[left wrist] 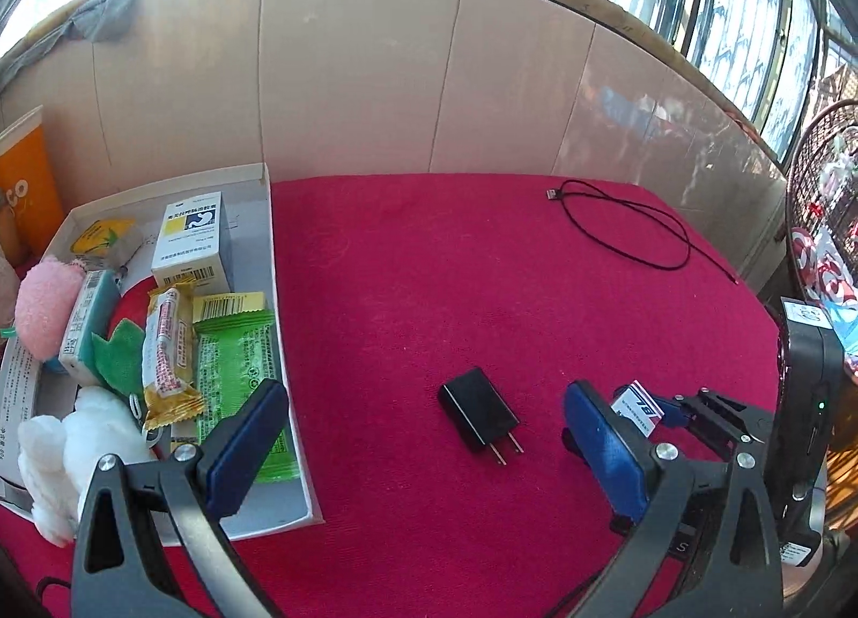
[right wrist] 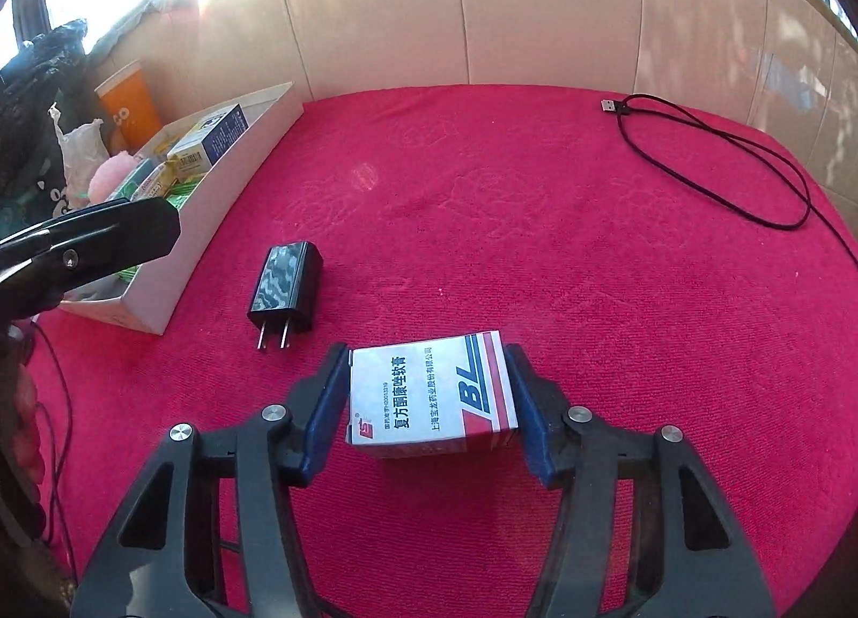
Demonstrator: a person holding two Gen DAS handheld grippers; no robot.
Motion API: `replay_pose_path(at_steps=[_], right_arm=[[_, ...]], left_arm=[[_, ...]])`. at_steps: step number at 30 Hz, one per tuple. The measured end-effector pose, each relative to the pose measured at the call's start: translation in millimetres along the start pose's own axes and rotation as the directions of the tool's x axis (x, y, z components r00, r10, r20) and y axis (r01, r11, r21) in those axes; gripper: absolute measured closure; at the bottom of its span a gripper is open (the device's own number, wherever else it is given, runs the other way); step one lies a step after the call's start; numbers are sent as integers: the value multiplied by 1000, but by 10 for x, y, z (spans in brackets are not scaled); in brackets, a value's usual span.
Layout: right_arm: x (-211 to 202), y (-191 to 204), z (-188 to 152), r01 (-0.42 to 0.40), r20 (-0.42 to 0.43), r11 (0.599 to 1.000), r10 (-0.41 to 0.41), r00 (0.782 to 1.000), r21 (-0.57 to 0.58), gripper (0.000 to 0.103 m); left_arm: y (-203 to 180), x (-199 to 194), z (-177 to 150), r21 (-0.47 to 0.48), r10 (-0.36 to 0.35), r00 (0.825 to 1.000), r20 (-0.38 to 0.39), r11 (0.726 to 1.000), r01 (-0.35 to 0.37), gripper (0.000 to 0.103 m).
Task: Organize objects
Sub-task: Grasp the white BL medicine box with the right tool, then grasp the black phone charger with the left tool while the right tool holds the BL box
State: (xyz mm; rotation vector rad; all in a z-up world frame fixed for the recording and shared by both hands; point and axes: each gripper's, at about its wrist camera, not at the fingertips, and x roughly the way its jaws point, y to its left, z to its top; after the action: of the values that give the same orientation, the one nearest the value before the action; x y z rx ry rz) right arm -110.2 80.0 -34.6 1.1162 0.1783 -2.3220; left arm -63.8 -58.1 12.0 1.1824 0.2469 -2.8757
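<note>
Between the right gripper's (right wrist: 429, 393) blue pads sits a white, red and blue medicine box (right wrist: 432, 394) on the red worktop (right wrist: 536, 221); both pads seem to press its ends. Ahead-left lies a black charger (right wrist: 287, 291). Beyond that, the left gripper (left wrist: 423, 452) gapes wide, holding nothing, beside the white tray (left wrist: 271, 243).

A surface covered in red terry cloth (right wrist: 536, 200) carries a shallow white cardboard tray (right wrist: 177, 269) at its left edge, a black two-prong charger plug (right wrist: 287, 285), a white-and-red medicine carton (right wrist: 434, 393) and a looped black USB cable (right wrist: 740, 157).
</note>
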Motion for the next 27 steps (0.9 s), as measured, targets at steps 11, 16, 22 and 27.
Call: replay_pose_path(at_steps=[11,16,22,27], right_arm=[[-85,-116,-66,21,5,999,-21,1000,38,52],[-180,-317,-125,72,13,992,-74,997,101,52],[-262,-608,-168,89,27,977,-96,995,196,52],[-269,-629,-172,84,28,976,-92,995,199,52]], left_arm=[[-355,188,-91,94,28,998,-49,995,-24,0],[-478,299,-111,122,34,997,-73,992,-24,0],[-486,513,-73,57,41,992,-117,998,-34,0],[-420,671,-115,9,112,983,-144,994,-111,0]])
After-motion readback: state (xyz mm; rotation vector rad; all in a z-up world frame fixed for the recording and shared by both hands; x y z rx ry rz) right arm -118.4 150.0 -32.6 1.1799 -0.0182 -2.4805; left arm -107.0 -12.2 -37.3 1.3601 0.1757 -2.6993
